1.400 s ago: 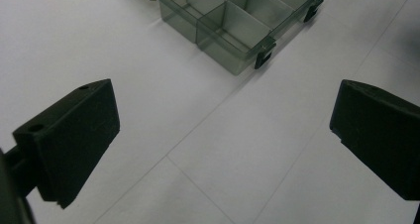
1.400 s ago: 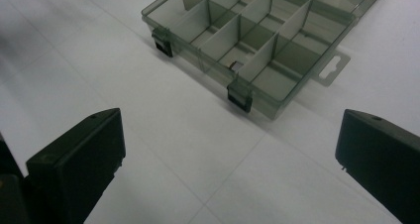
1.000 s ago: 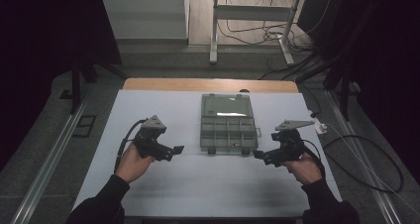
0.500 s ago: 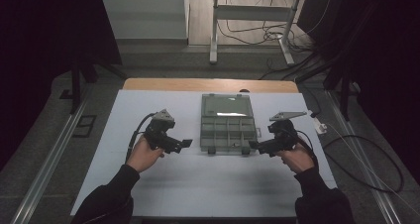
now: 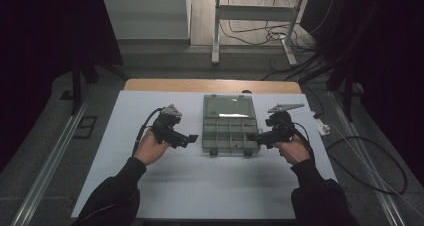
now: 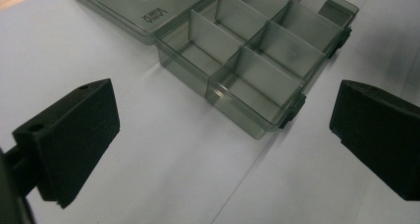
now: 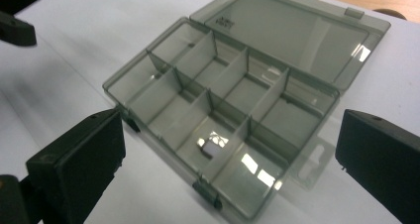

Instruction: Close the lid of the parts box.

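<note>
Eight compartments of the open organizer box look empty; left gripper and right gripper jaws gape wide, box corners cropped.

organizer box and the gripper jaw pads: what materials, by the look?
Organizer box: looks like smoke-tinted translucent hard plastic, glossy; the table shows through its walls, and light glints on the lid. Jaw pads: matte black, no glare, moulded-looking blocks; plastic or rubber, cannot tell which.

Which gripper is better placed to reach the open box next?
Right, probably. The right gripper sits beside the compartment box, jaws open; the left gripper is a bit farther off, also open.
</note>
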The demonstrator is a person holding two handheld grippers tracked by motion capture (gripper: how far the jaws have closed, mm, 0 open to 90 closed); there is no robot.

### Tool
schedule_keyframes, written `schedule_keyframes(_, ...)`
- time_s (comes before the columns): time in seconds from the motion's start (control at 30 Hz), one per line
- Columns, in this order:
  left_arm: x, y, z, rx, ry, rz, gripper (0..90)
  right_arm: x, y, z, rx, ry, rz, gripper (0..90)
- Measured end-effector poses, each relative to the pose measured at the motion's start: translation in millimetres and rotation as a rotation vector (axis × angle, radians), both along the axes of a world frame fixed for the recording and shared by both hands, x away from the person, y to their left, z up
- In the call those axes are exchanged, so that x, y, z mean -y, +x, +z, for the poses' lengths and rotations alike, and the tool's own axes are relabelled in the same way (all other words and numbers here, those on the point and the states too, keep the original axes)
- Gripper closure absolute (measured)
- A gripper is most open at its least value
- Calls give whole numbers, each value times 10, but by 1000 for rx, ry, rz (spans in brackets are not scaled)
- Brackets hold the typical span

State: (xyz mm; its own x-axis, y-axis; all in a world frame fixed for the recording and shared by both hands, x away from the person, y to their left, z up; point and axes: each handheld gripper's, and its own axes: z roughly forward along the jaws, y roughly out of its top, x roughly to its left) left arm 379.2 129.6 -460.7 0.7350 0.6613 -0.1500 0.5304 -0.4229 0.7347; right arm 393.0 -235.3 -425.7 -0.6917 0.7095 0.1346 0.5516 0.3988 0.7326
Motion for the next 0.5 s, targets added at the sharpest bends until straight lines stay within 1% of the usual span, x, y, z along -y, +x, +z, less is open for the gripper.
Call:
schedule_keyframes(0.07,4,21,2,-2,-4,3,0,-16,34,-9,-1,-2,-2,0)
schedule_keyframes(0.13,6,44,3,-4,-10,3,0,-37,87,-26,1,-25,-8,0)
schedule_keyframes(0.17,6,44,3,-4,-10,3,0,-37,87,-26,1,-25,-8,0)
schedule_keyframes(0.2,7,68,-3,-9,-14,4,0,-53,131,-38,-3,-32,-15,0)
schedule_keyframes(0.3,11,101,-15,-21,-32,11,0,-72,184,-47,-8,-48,-22,0)
schedule_keyframes(0.5,41,172,-23,-29,-43,20,0,-115,302,-88,-31,-42,-39,0)
